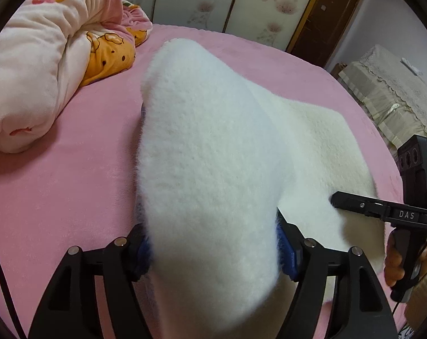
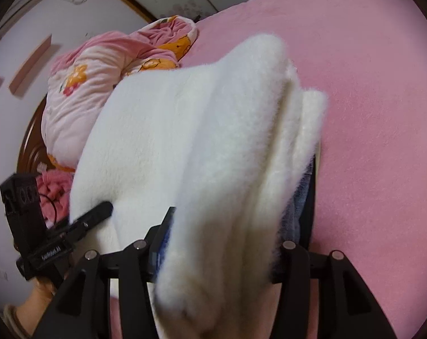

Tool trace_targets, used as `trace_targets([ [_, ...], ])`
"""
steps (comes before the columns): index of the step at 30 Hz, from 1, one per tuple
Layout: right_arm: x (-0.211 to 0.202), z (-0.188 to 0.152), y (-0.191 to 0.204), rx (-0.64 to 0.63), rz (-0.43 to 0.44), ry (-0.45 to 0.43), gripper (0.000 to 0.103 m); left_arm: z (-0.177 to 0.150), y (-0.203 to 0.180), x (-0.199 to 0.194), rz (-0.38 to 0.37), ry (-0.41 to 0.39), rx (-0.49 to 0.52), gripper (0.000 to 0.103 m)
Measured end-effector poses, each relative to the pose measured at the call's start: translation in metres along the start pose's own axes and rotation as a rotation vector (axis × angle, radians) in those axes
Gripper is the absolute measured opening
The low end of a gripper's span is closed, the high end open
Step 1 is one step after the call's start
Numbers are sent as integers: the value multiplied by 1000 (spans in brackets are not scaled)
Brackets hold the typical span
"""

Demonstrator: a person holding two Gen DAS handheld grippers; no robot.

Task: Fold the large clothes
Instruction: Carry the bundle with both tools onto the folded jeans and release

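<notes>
Both tongs clenched on a thick white fleece garment (image 1: pixel 213 155) over the pink bed (image 1: pixel 58 197).
Left tongs (image 1: pixel 213 251) and right tongs (image 2: pixel 230 243) pinch it; soft, bulky, floppy, best gripped at edges.

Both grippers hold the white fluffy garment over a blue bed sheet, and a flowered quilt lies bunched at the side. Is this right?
Not quite: the bed sheet is pink, not blue, as the left wrist view shows. Both the left gripper and right gripper do hold the white fluffy garment, and the flowered quilt lies bunched aside.

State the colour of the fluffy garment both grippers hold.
White; the fluffy garment shows best in the left wrist view.
</notes>
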State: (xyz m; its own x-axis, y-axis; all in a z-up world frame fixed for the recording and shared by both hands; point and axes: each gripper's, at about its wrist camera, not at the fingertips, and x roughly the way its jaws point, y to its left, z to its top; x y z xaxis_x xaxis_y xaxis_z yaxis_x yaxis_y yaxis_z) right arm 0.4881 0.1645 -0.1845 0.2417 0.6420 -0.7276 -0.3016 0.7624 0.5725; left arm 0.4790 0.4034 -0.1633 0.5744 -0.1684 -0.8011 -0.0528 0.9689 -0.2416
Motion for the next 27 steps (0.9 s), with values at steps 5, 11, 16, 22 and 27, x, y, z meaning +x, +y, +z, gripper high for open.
trace_targets([
  [5,-33,-11,21,-88,-118,-48,51,-9,-19,-36,98,-50,43,62],
  [11,-72,-23,69,-196,-196,-225,38,-15,-40,-82,48,-134,52,8],
  [16,-54,-31,85,-227,-152,-158,12,-17,-63,-71,82,-111,140,7],
  [22,-20,-41,64,-221,-296,-106,0,-27,-26,-34,133,-16,26,1],
  [27,-10,-49,65,-267,-338,-114,0,-34,-33,-33,165,-40,38,1],
])
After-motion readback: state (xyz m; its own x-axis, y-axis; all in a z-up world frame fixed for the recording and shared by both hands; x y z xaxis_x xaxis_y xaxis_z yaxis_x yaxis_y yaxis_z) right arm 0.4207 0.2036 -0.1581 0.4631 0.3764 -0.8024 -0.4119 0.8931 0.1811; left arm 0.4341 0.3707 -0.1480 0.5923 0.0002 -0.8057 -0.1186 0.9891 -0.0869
